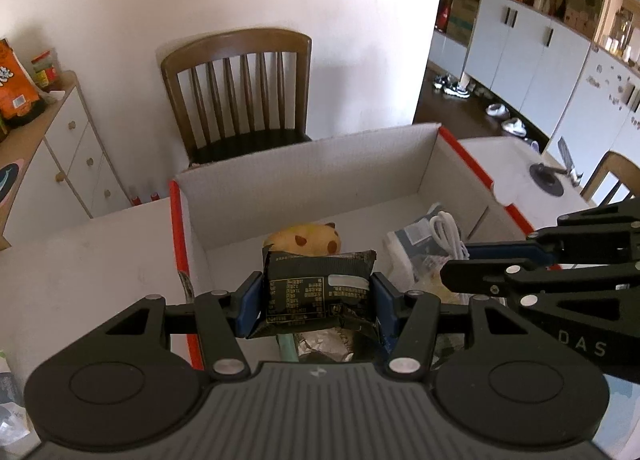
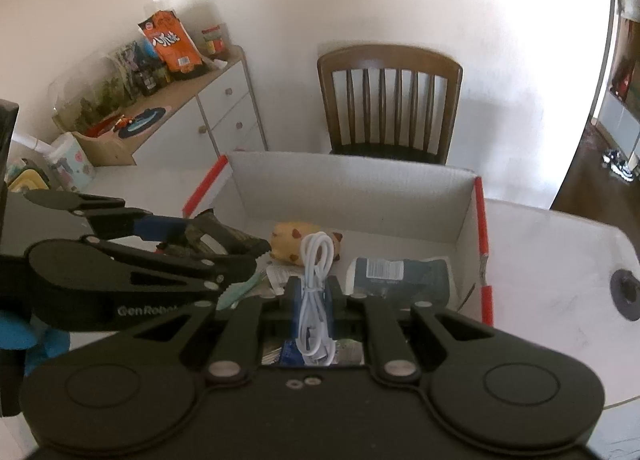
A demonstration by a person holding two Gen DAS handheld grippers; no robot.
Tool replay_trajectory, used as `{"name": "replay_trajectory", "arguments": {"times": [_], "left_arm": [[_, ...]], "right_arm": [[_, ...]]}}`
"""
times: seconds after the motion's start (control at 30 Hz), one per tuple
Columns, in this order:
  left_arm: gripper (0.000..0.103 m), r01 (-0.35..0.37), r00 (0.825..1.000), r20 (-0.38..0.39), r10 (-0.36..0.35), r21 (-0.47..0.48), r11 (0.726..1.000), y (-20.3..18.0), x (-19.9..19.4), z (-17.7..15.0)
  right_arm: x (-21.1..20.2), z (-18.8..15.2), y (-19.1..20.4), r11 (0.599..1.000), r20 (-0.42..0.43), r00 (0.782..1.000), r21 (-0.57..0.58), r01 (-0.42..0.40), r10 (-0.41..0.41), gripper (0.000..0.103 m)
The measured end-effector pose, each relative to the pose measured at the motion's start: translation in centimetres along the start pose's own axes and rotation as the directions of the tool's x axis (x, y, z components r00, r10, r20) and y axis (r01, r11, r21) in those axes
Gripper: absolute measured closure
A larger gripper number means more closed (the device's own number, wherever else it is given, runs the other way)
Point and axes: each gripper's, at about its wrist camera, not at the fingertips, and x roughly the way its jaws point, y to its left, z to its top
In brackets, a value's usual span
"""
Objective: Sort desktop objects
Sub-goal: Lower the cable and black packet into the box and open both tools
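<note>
The left gripper (image 1: pixel 318 302) pinches a dark snack packet (image 1: pixel 318 292) between its blue pads (image 1: pixel 250 306), one pad pressed on each short side, so the jaws stand partly spread by the packet's width. The packet sits upright in the grip, its printed back facing the camera, held over the near part of an open cardboard box (image 1: pixel 304 176). Just below the jaws lie a crumpled foil wrapper (image 1: pixel 324 348) and a pale green stick-like thing (image 1: pixel 287 348), too hidden to name.

The right gripper (image 2: pixel 314 292) has its jaws pressed nearly together on a coiled white cable (image 2: pixel 316 260); the loops rise above the pads and the loose ends hang down behind them. It too is over the near part of the box (image 2: pixel 352 184).

Just beyond the left jaws, on the box floor, lies a yellow plush toy (image 1: pixel 304 238) with brown spots; in the right wrist view it (image 2: pixel 294 240) shows behind the cable. Right of the right jaws lies a dark blue packet (image 2: pixel 400 272) with a barcode label.

The two grippers are near each other, side by side, each showing at the edge of the other's view. The box has red edges and rests on a white table (image 1: pixel 80 260). Beyond it stands a brown wooden chair (image 1: pixel 240 92), and to the left a white sideboard (image 2: pixel 216 116) bearing an orange snack bag (image 2: pixel 172 40).
</note>
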Motion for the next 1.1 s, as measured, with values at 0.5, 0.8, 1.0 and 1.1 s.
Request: {"name": "replay_trajectory", "arguments": {"times": [0.5, 0.8, 1.0, 1.1], "left_arm": [[0.046, 0.007, 0.998, -0.057, -0.004, 0.046, 0.999, 0.1, 3.4, -1.2], [0.046, -0.027, 0.994, -0.1, 0.037, 0.106, 0.994, -0.7, 4.8, -1.4], [0.046, -0.022, 0.991, -0.128, 0.041, 0.141, 0.99, -1.3, 5.6, -1.8], [0.044, -0.023, 0.991, -0.128, 0.041, 0.144, 0.989, -1.4, 5.6, -1.8]], "right_arm": [[3.5, -1.9, -0.5, 1.0, -0.096, 0.995, -0.007, -0.021, 0.02, 0.092], [4.5, -2.6, -0.8, 1.0, -0.133, 0.991, -0.011, -0.009, 0.008, 0.092], [4.5, -3.0, -1.2, 1.0, -0.135, 0.991, -0.008, 0.002, -0.003, 0.091], [4.2, -3.1, -1.5, 1.0, -0.133, 0.991, 0.017, -0.012, 0.014, 0.086]]}}
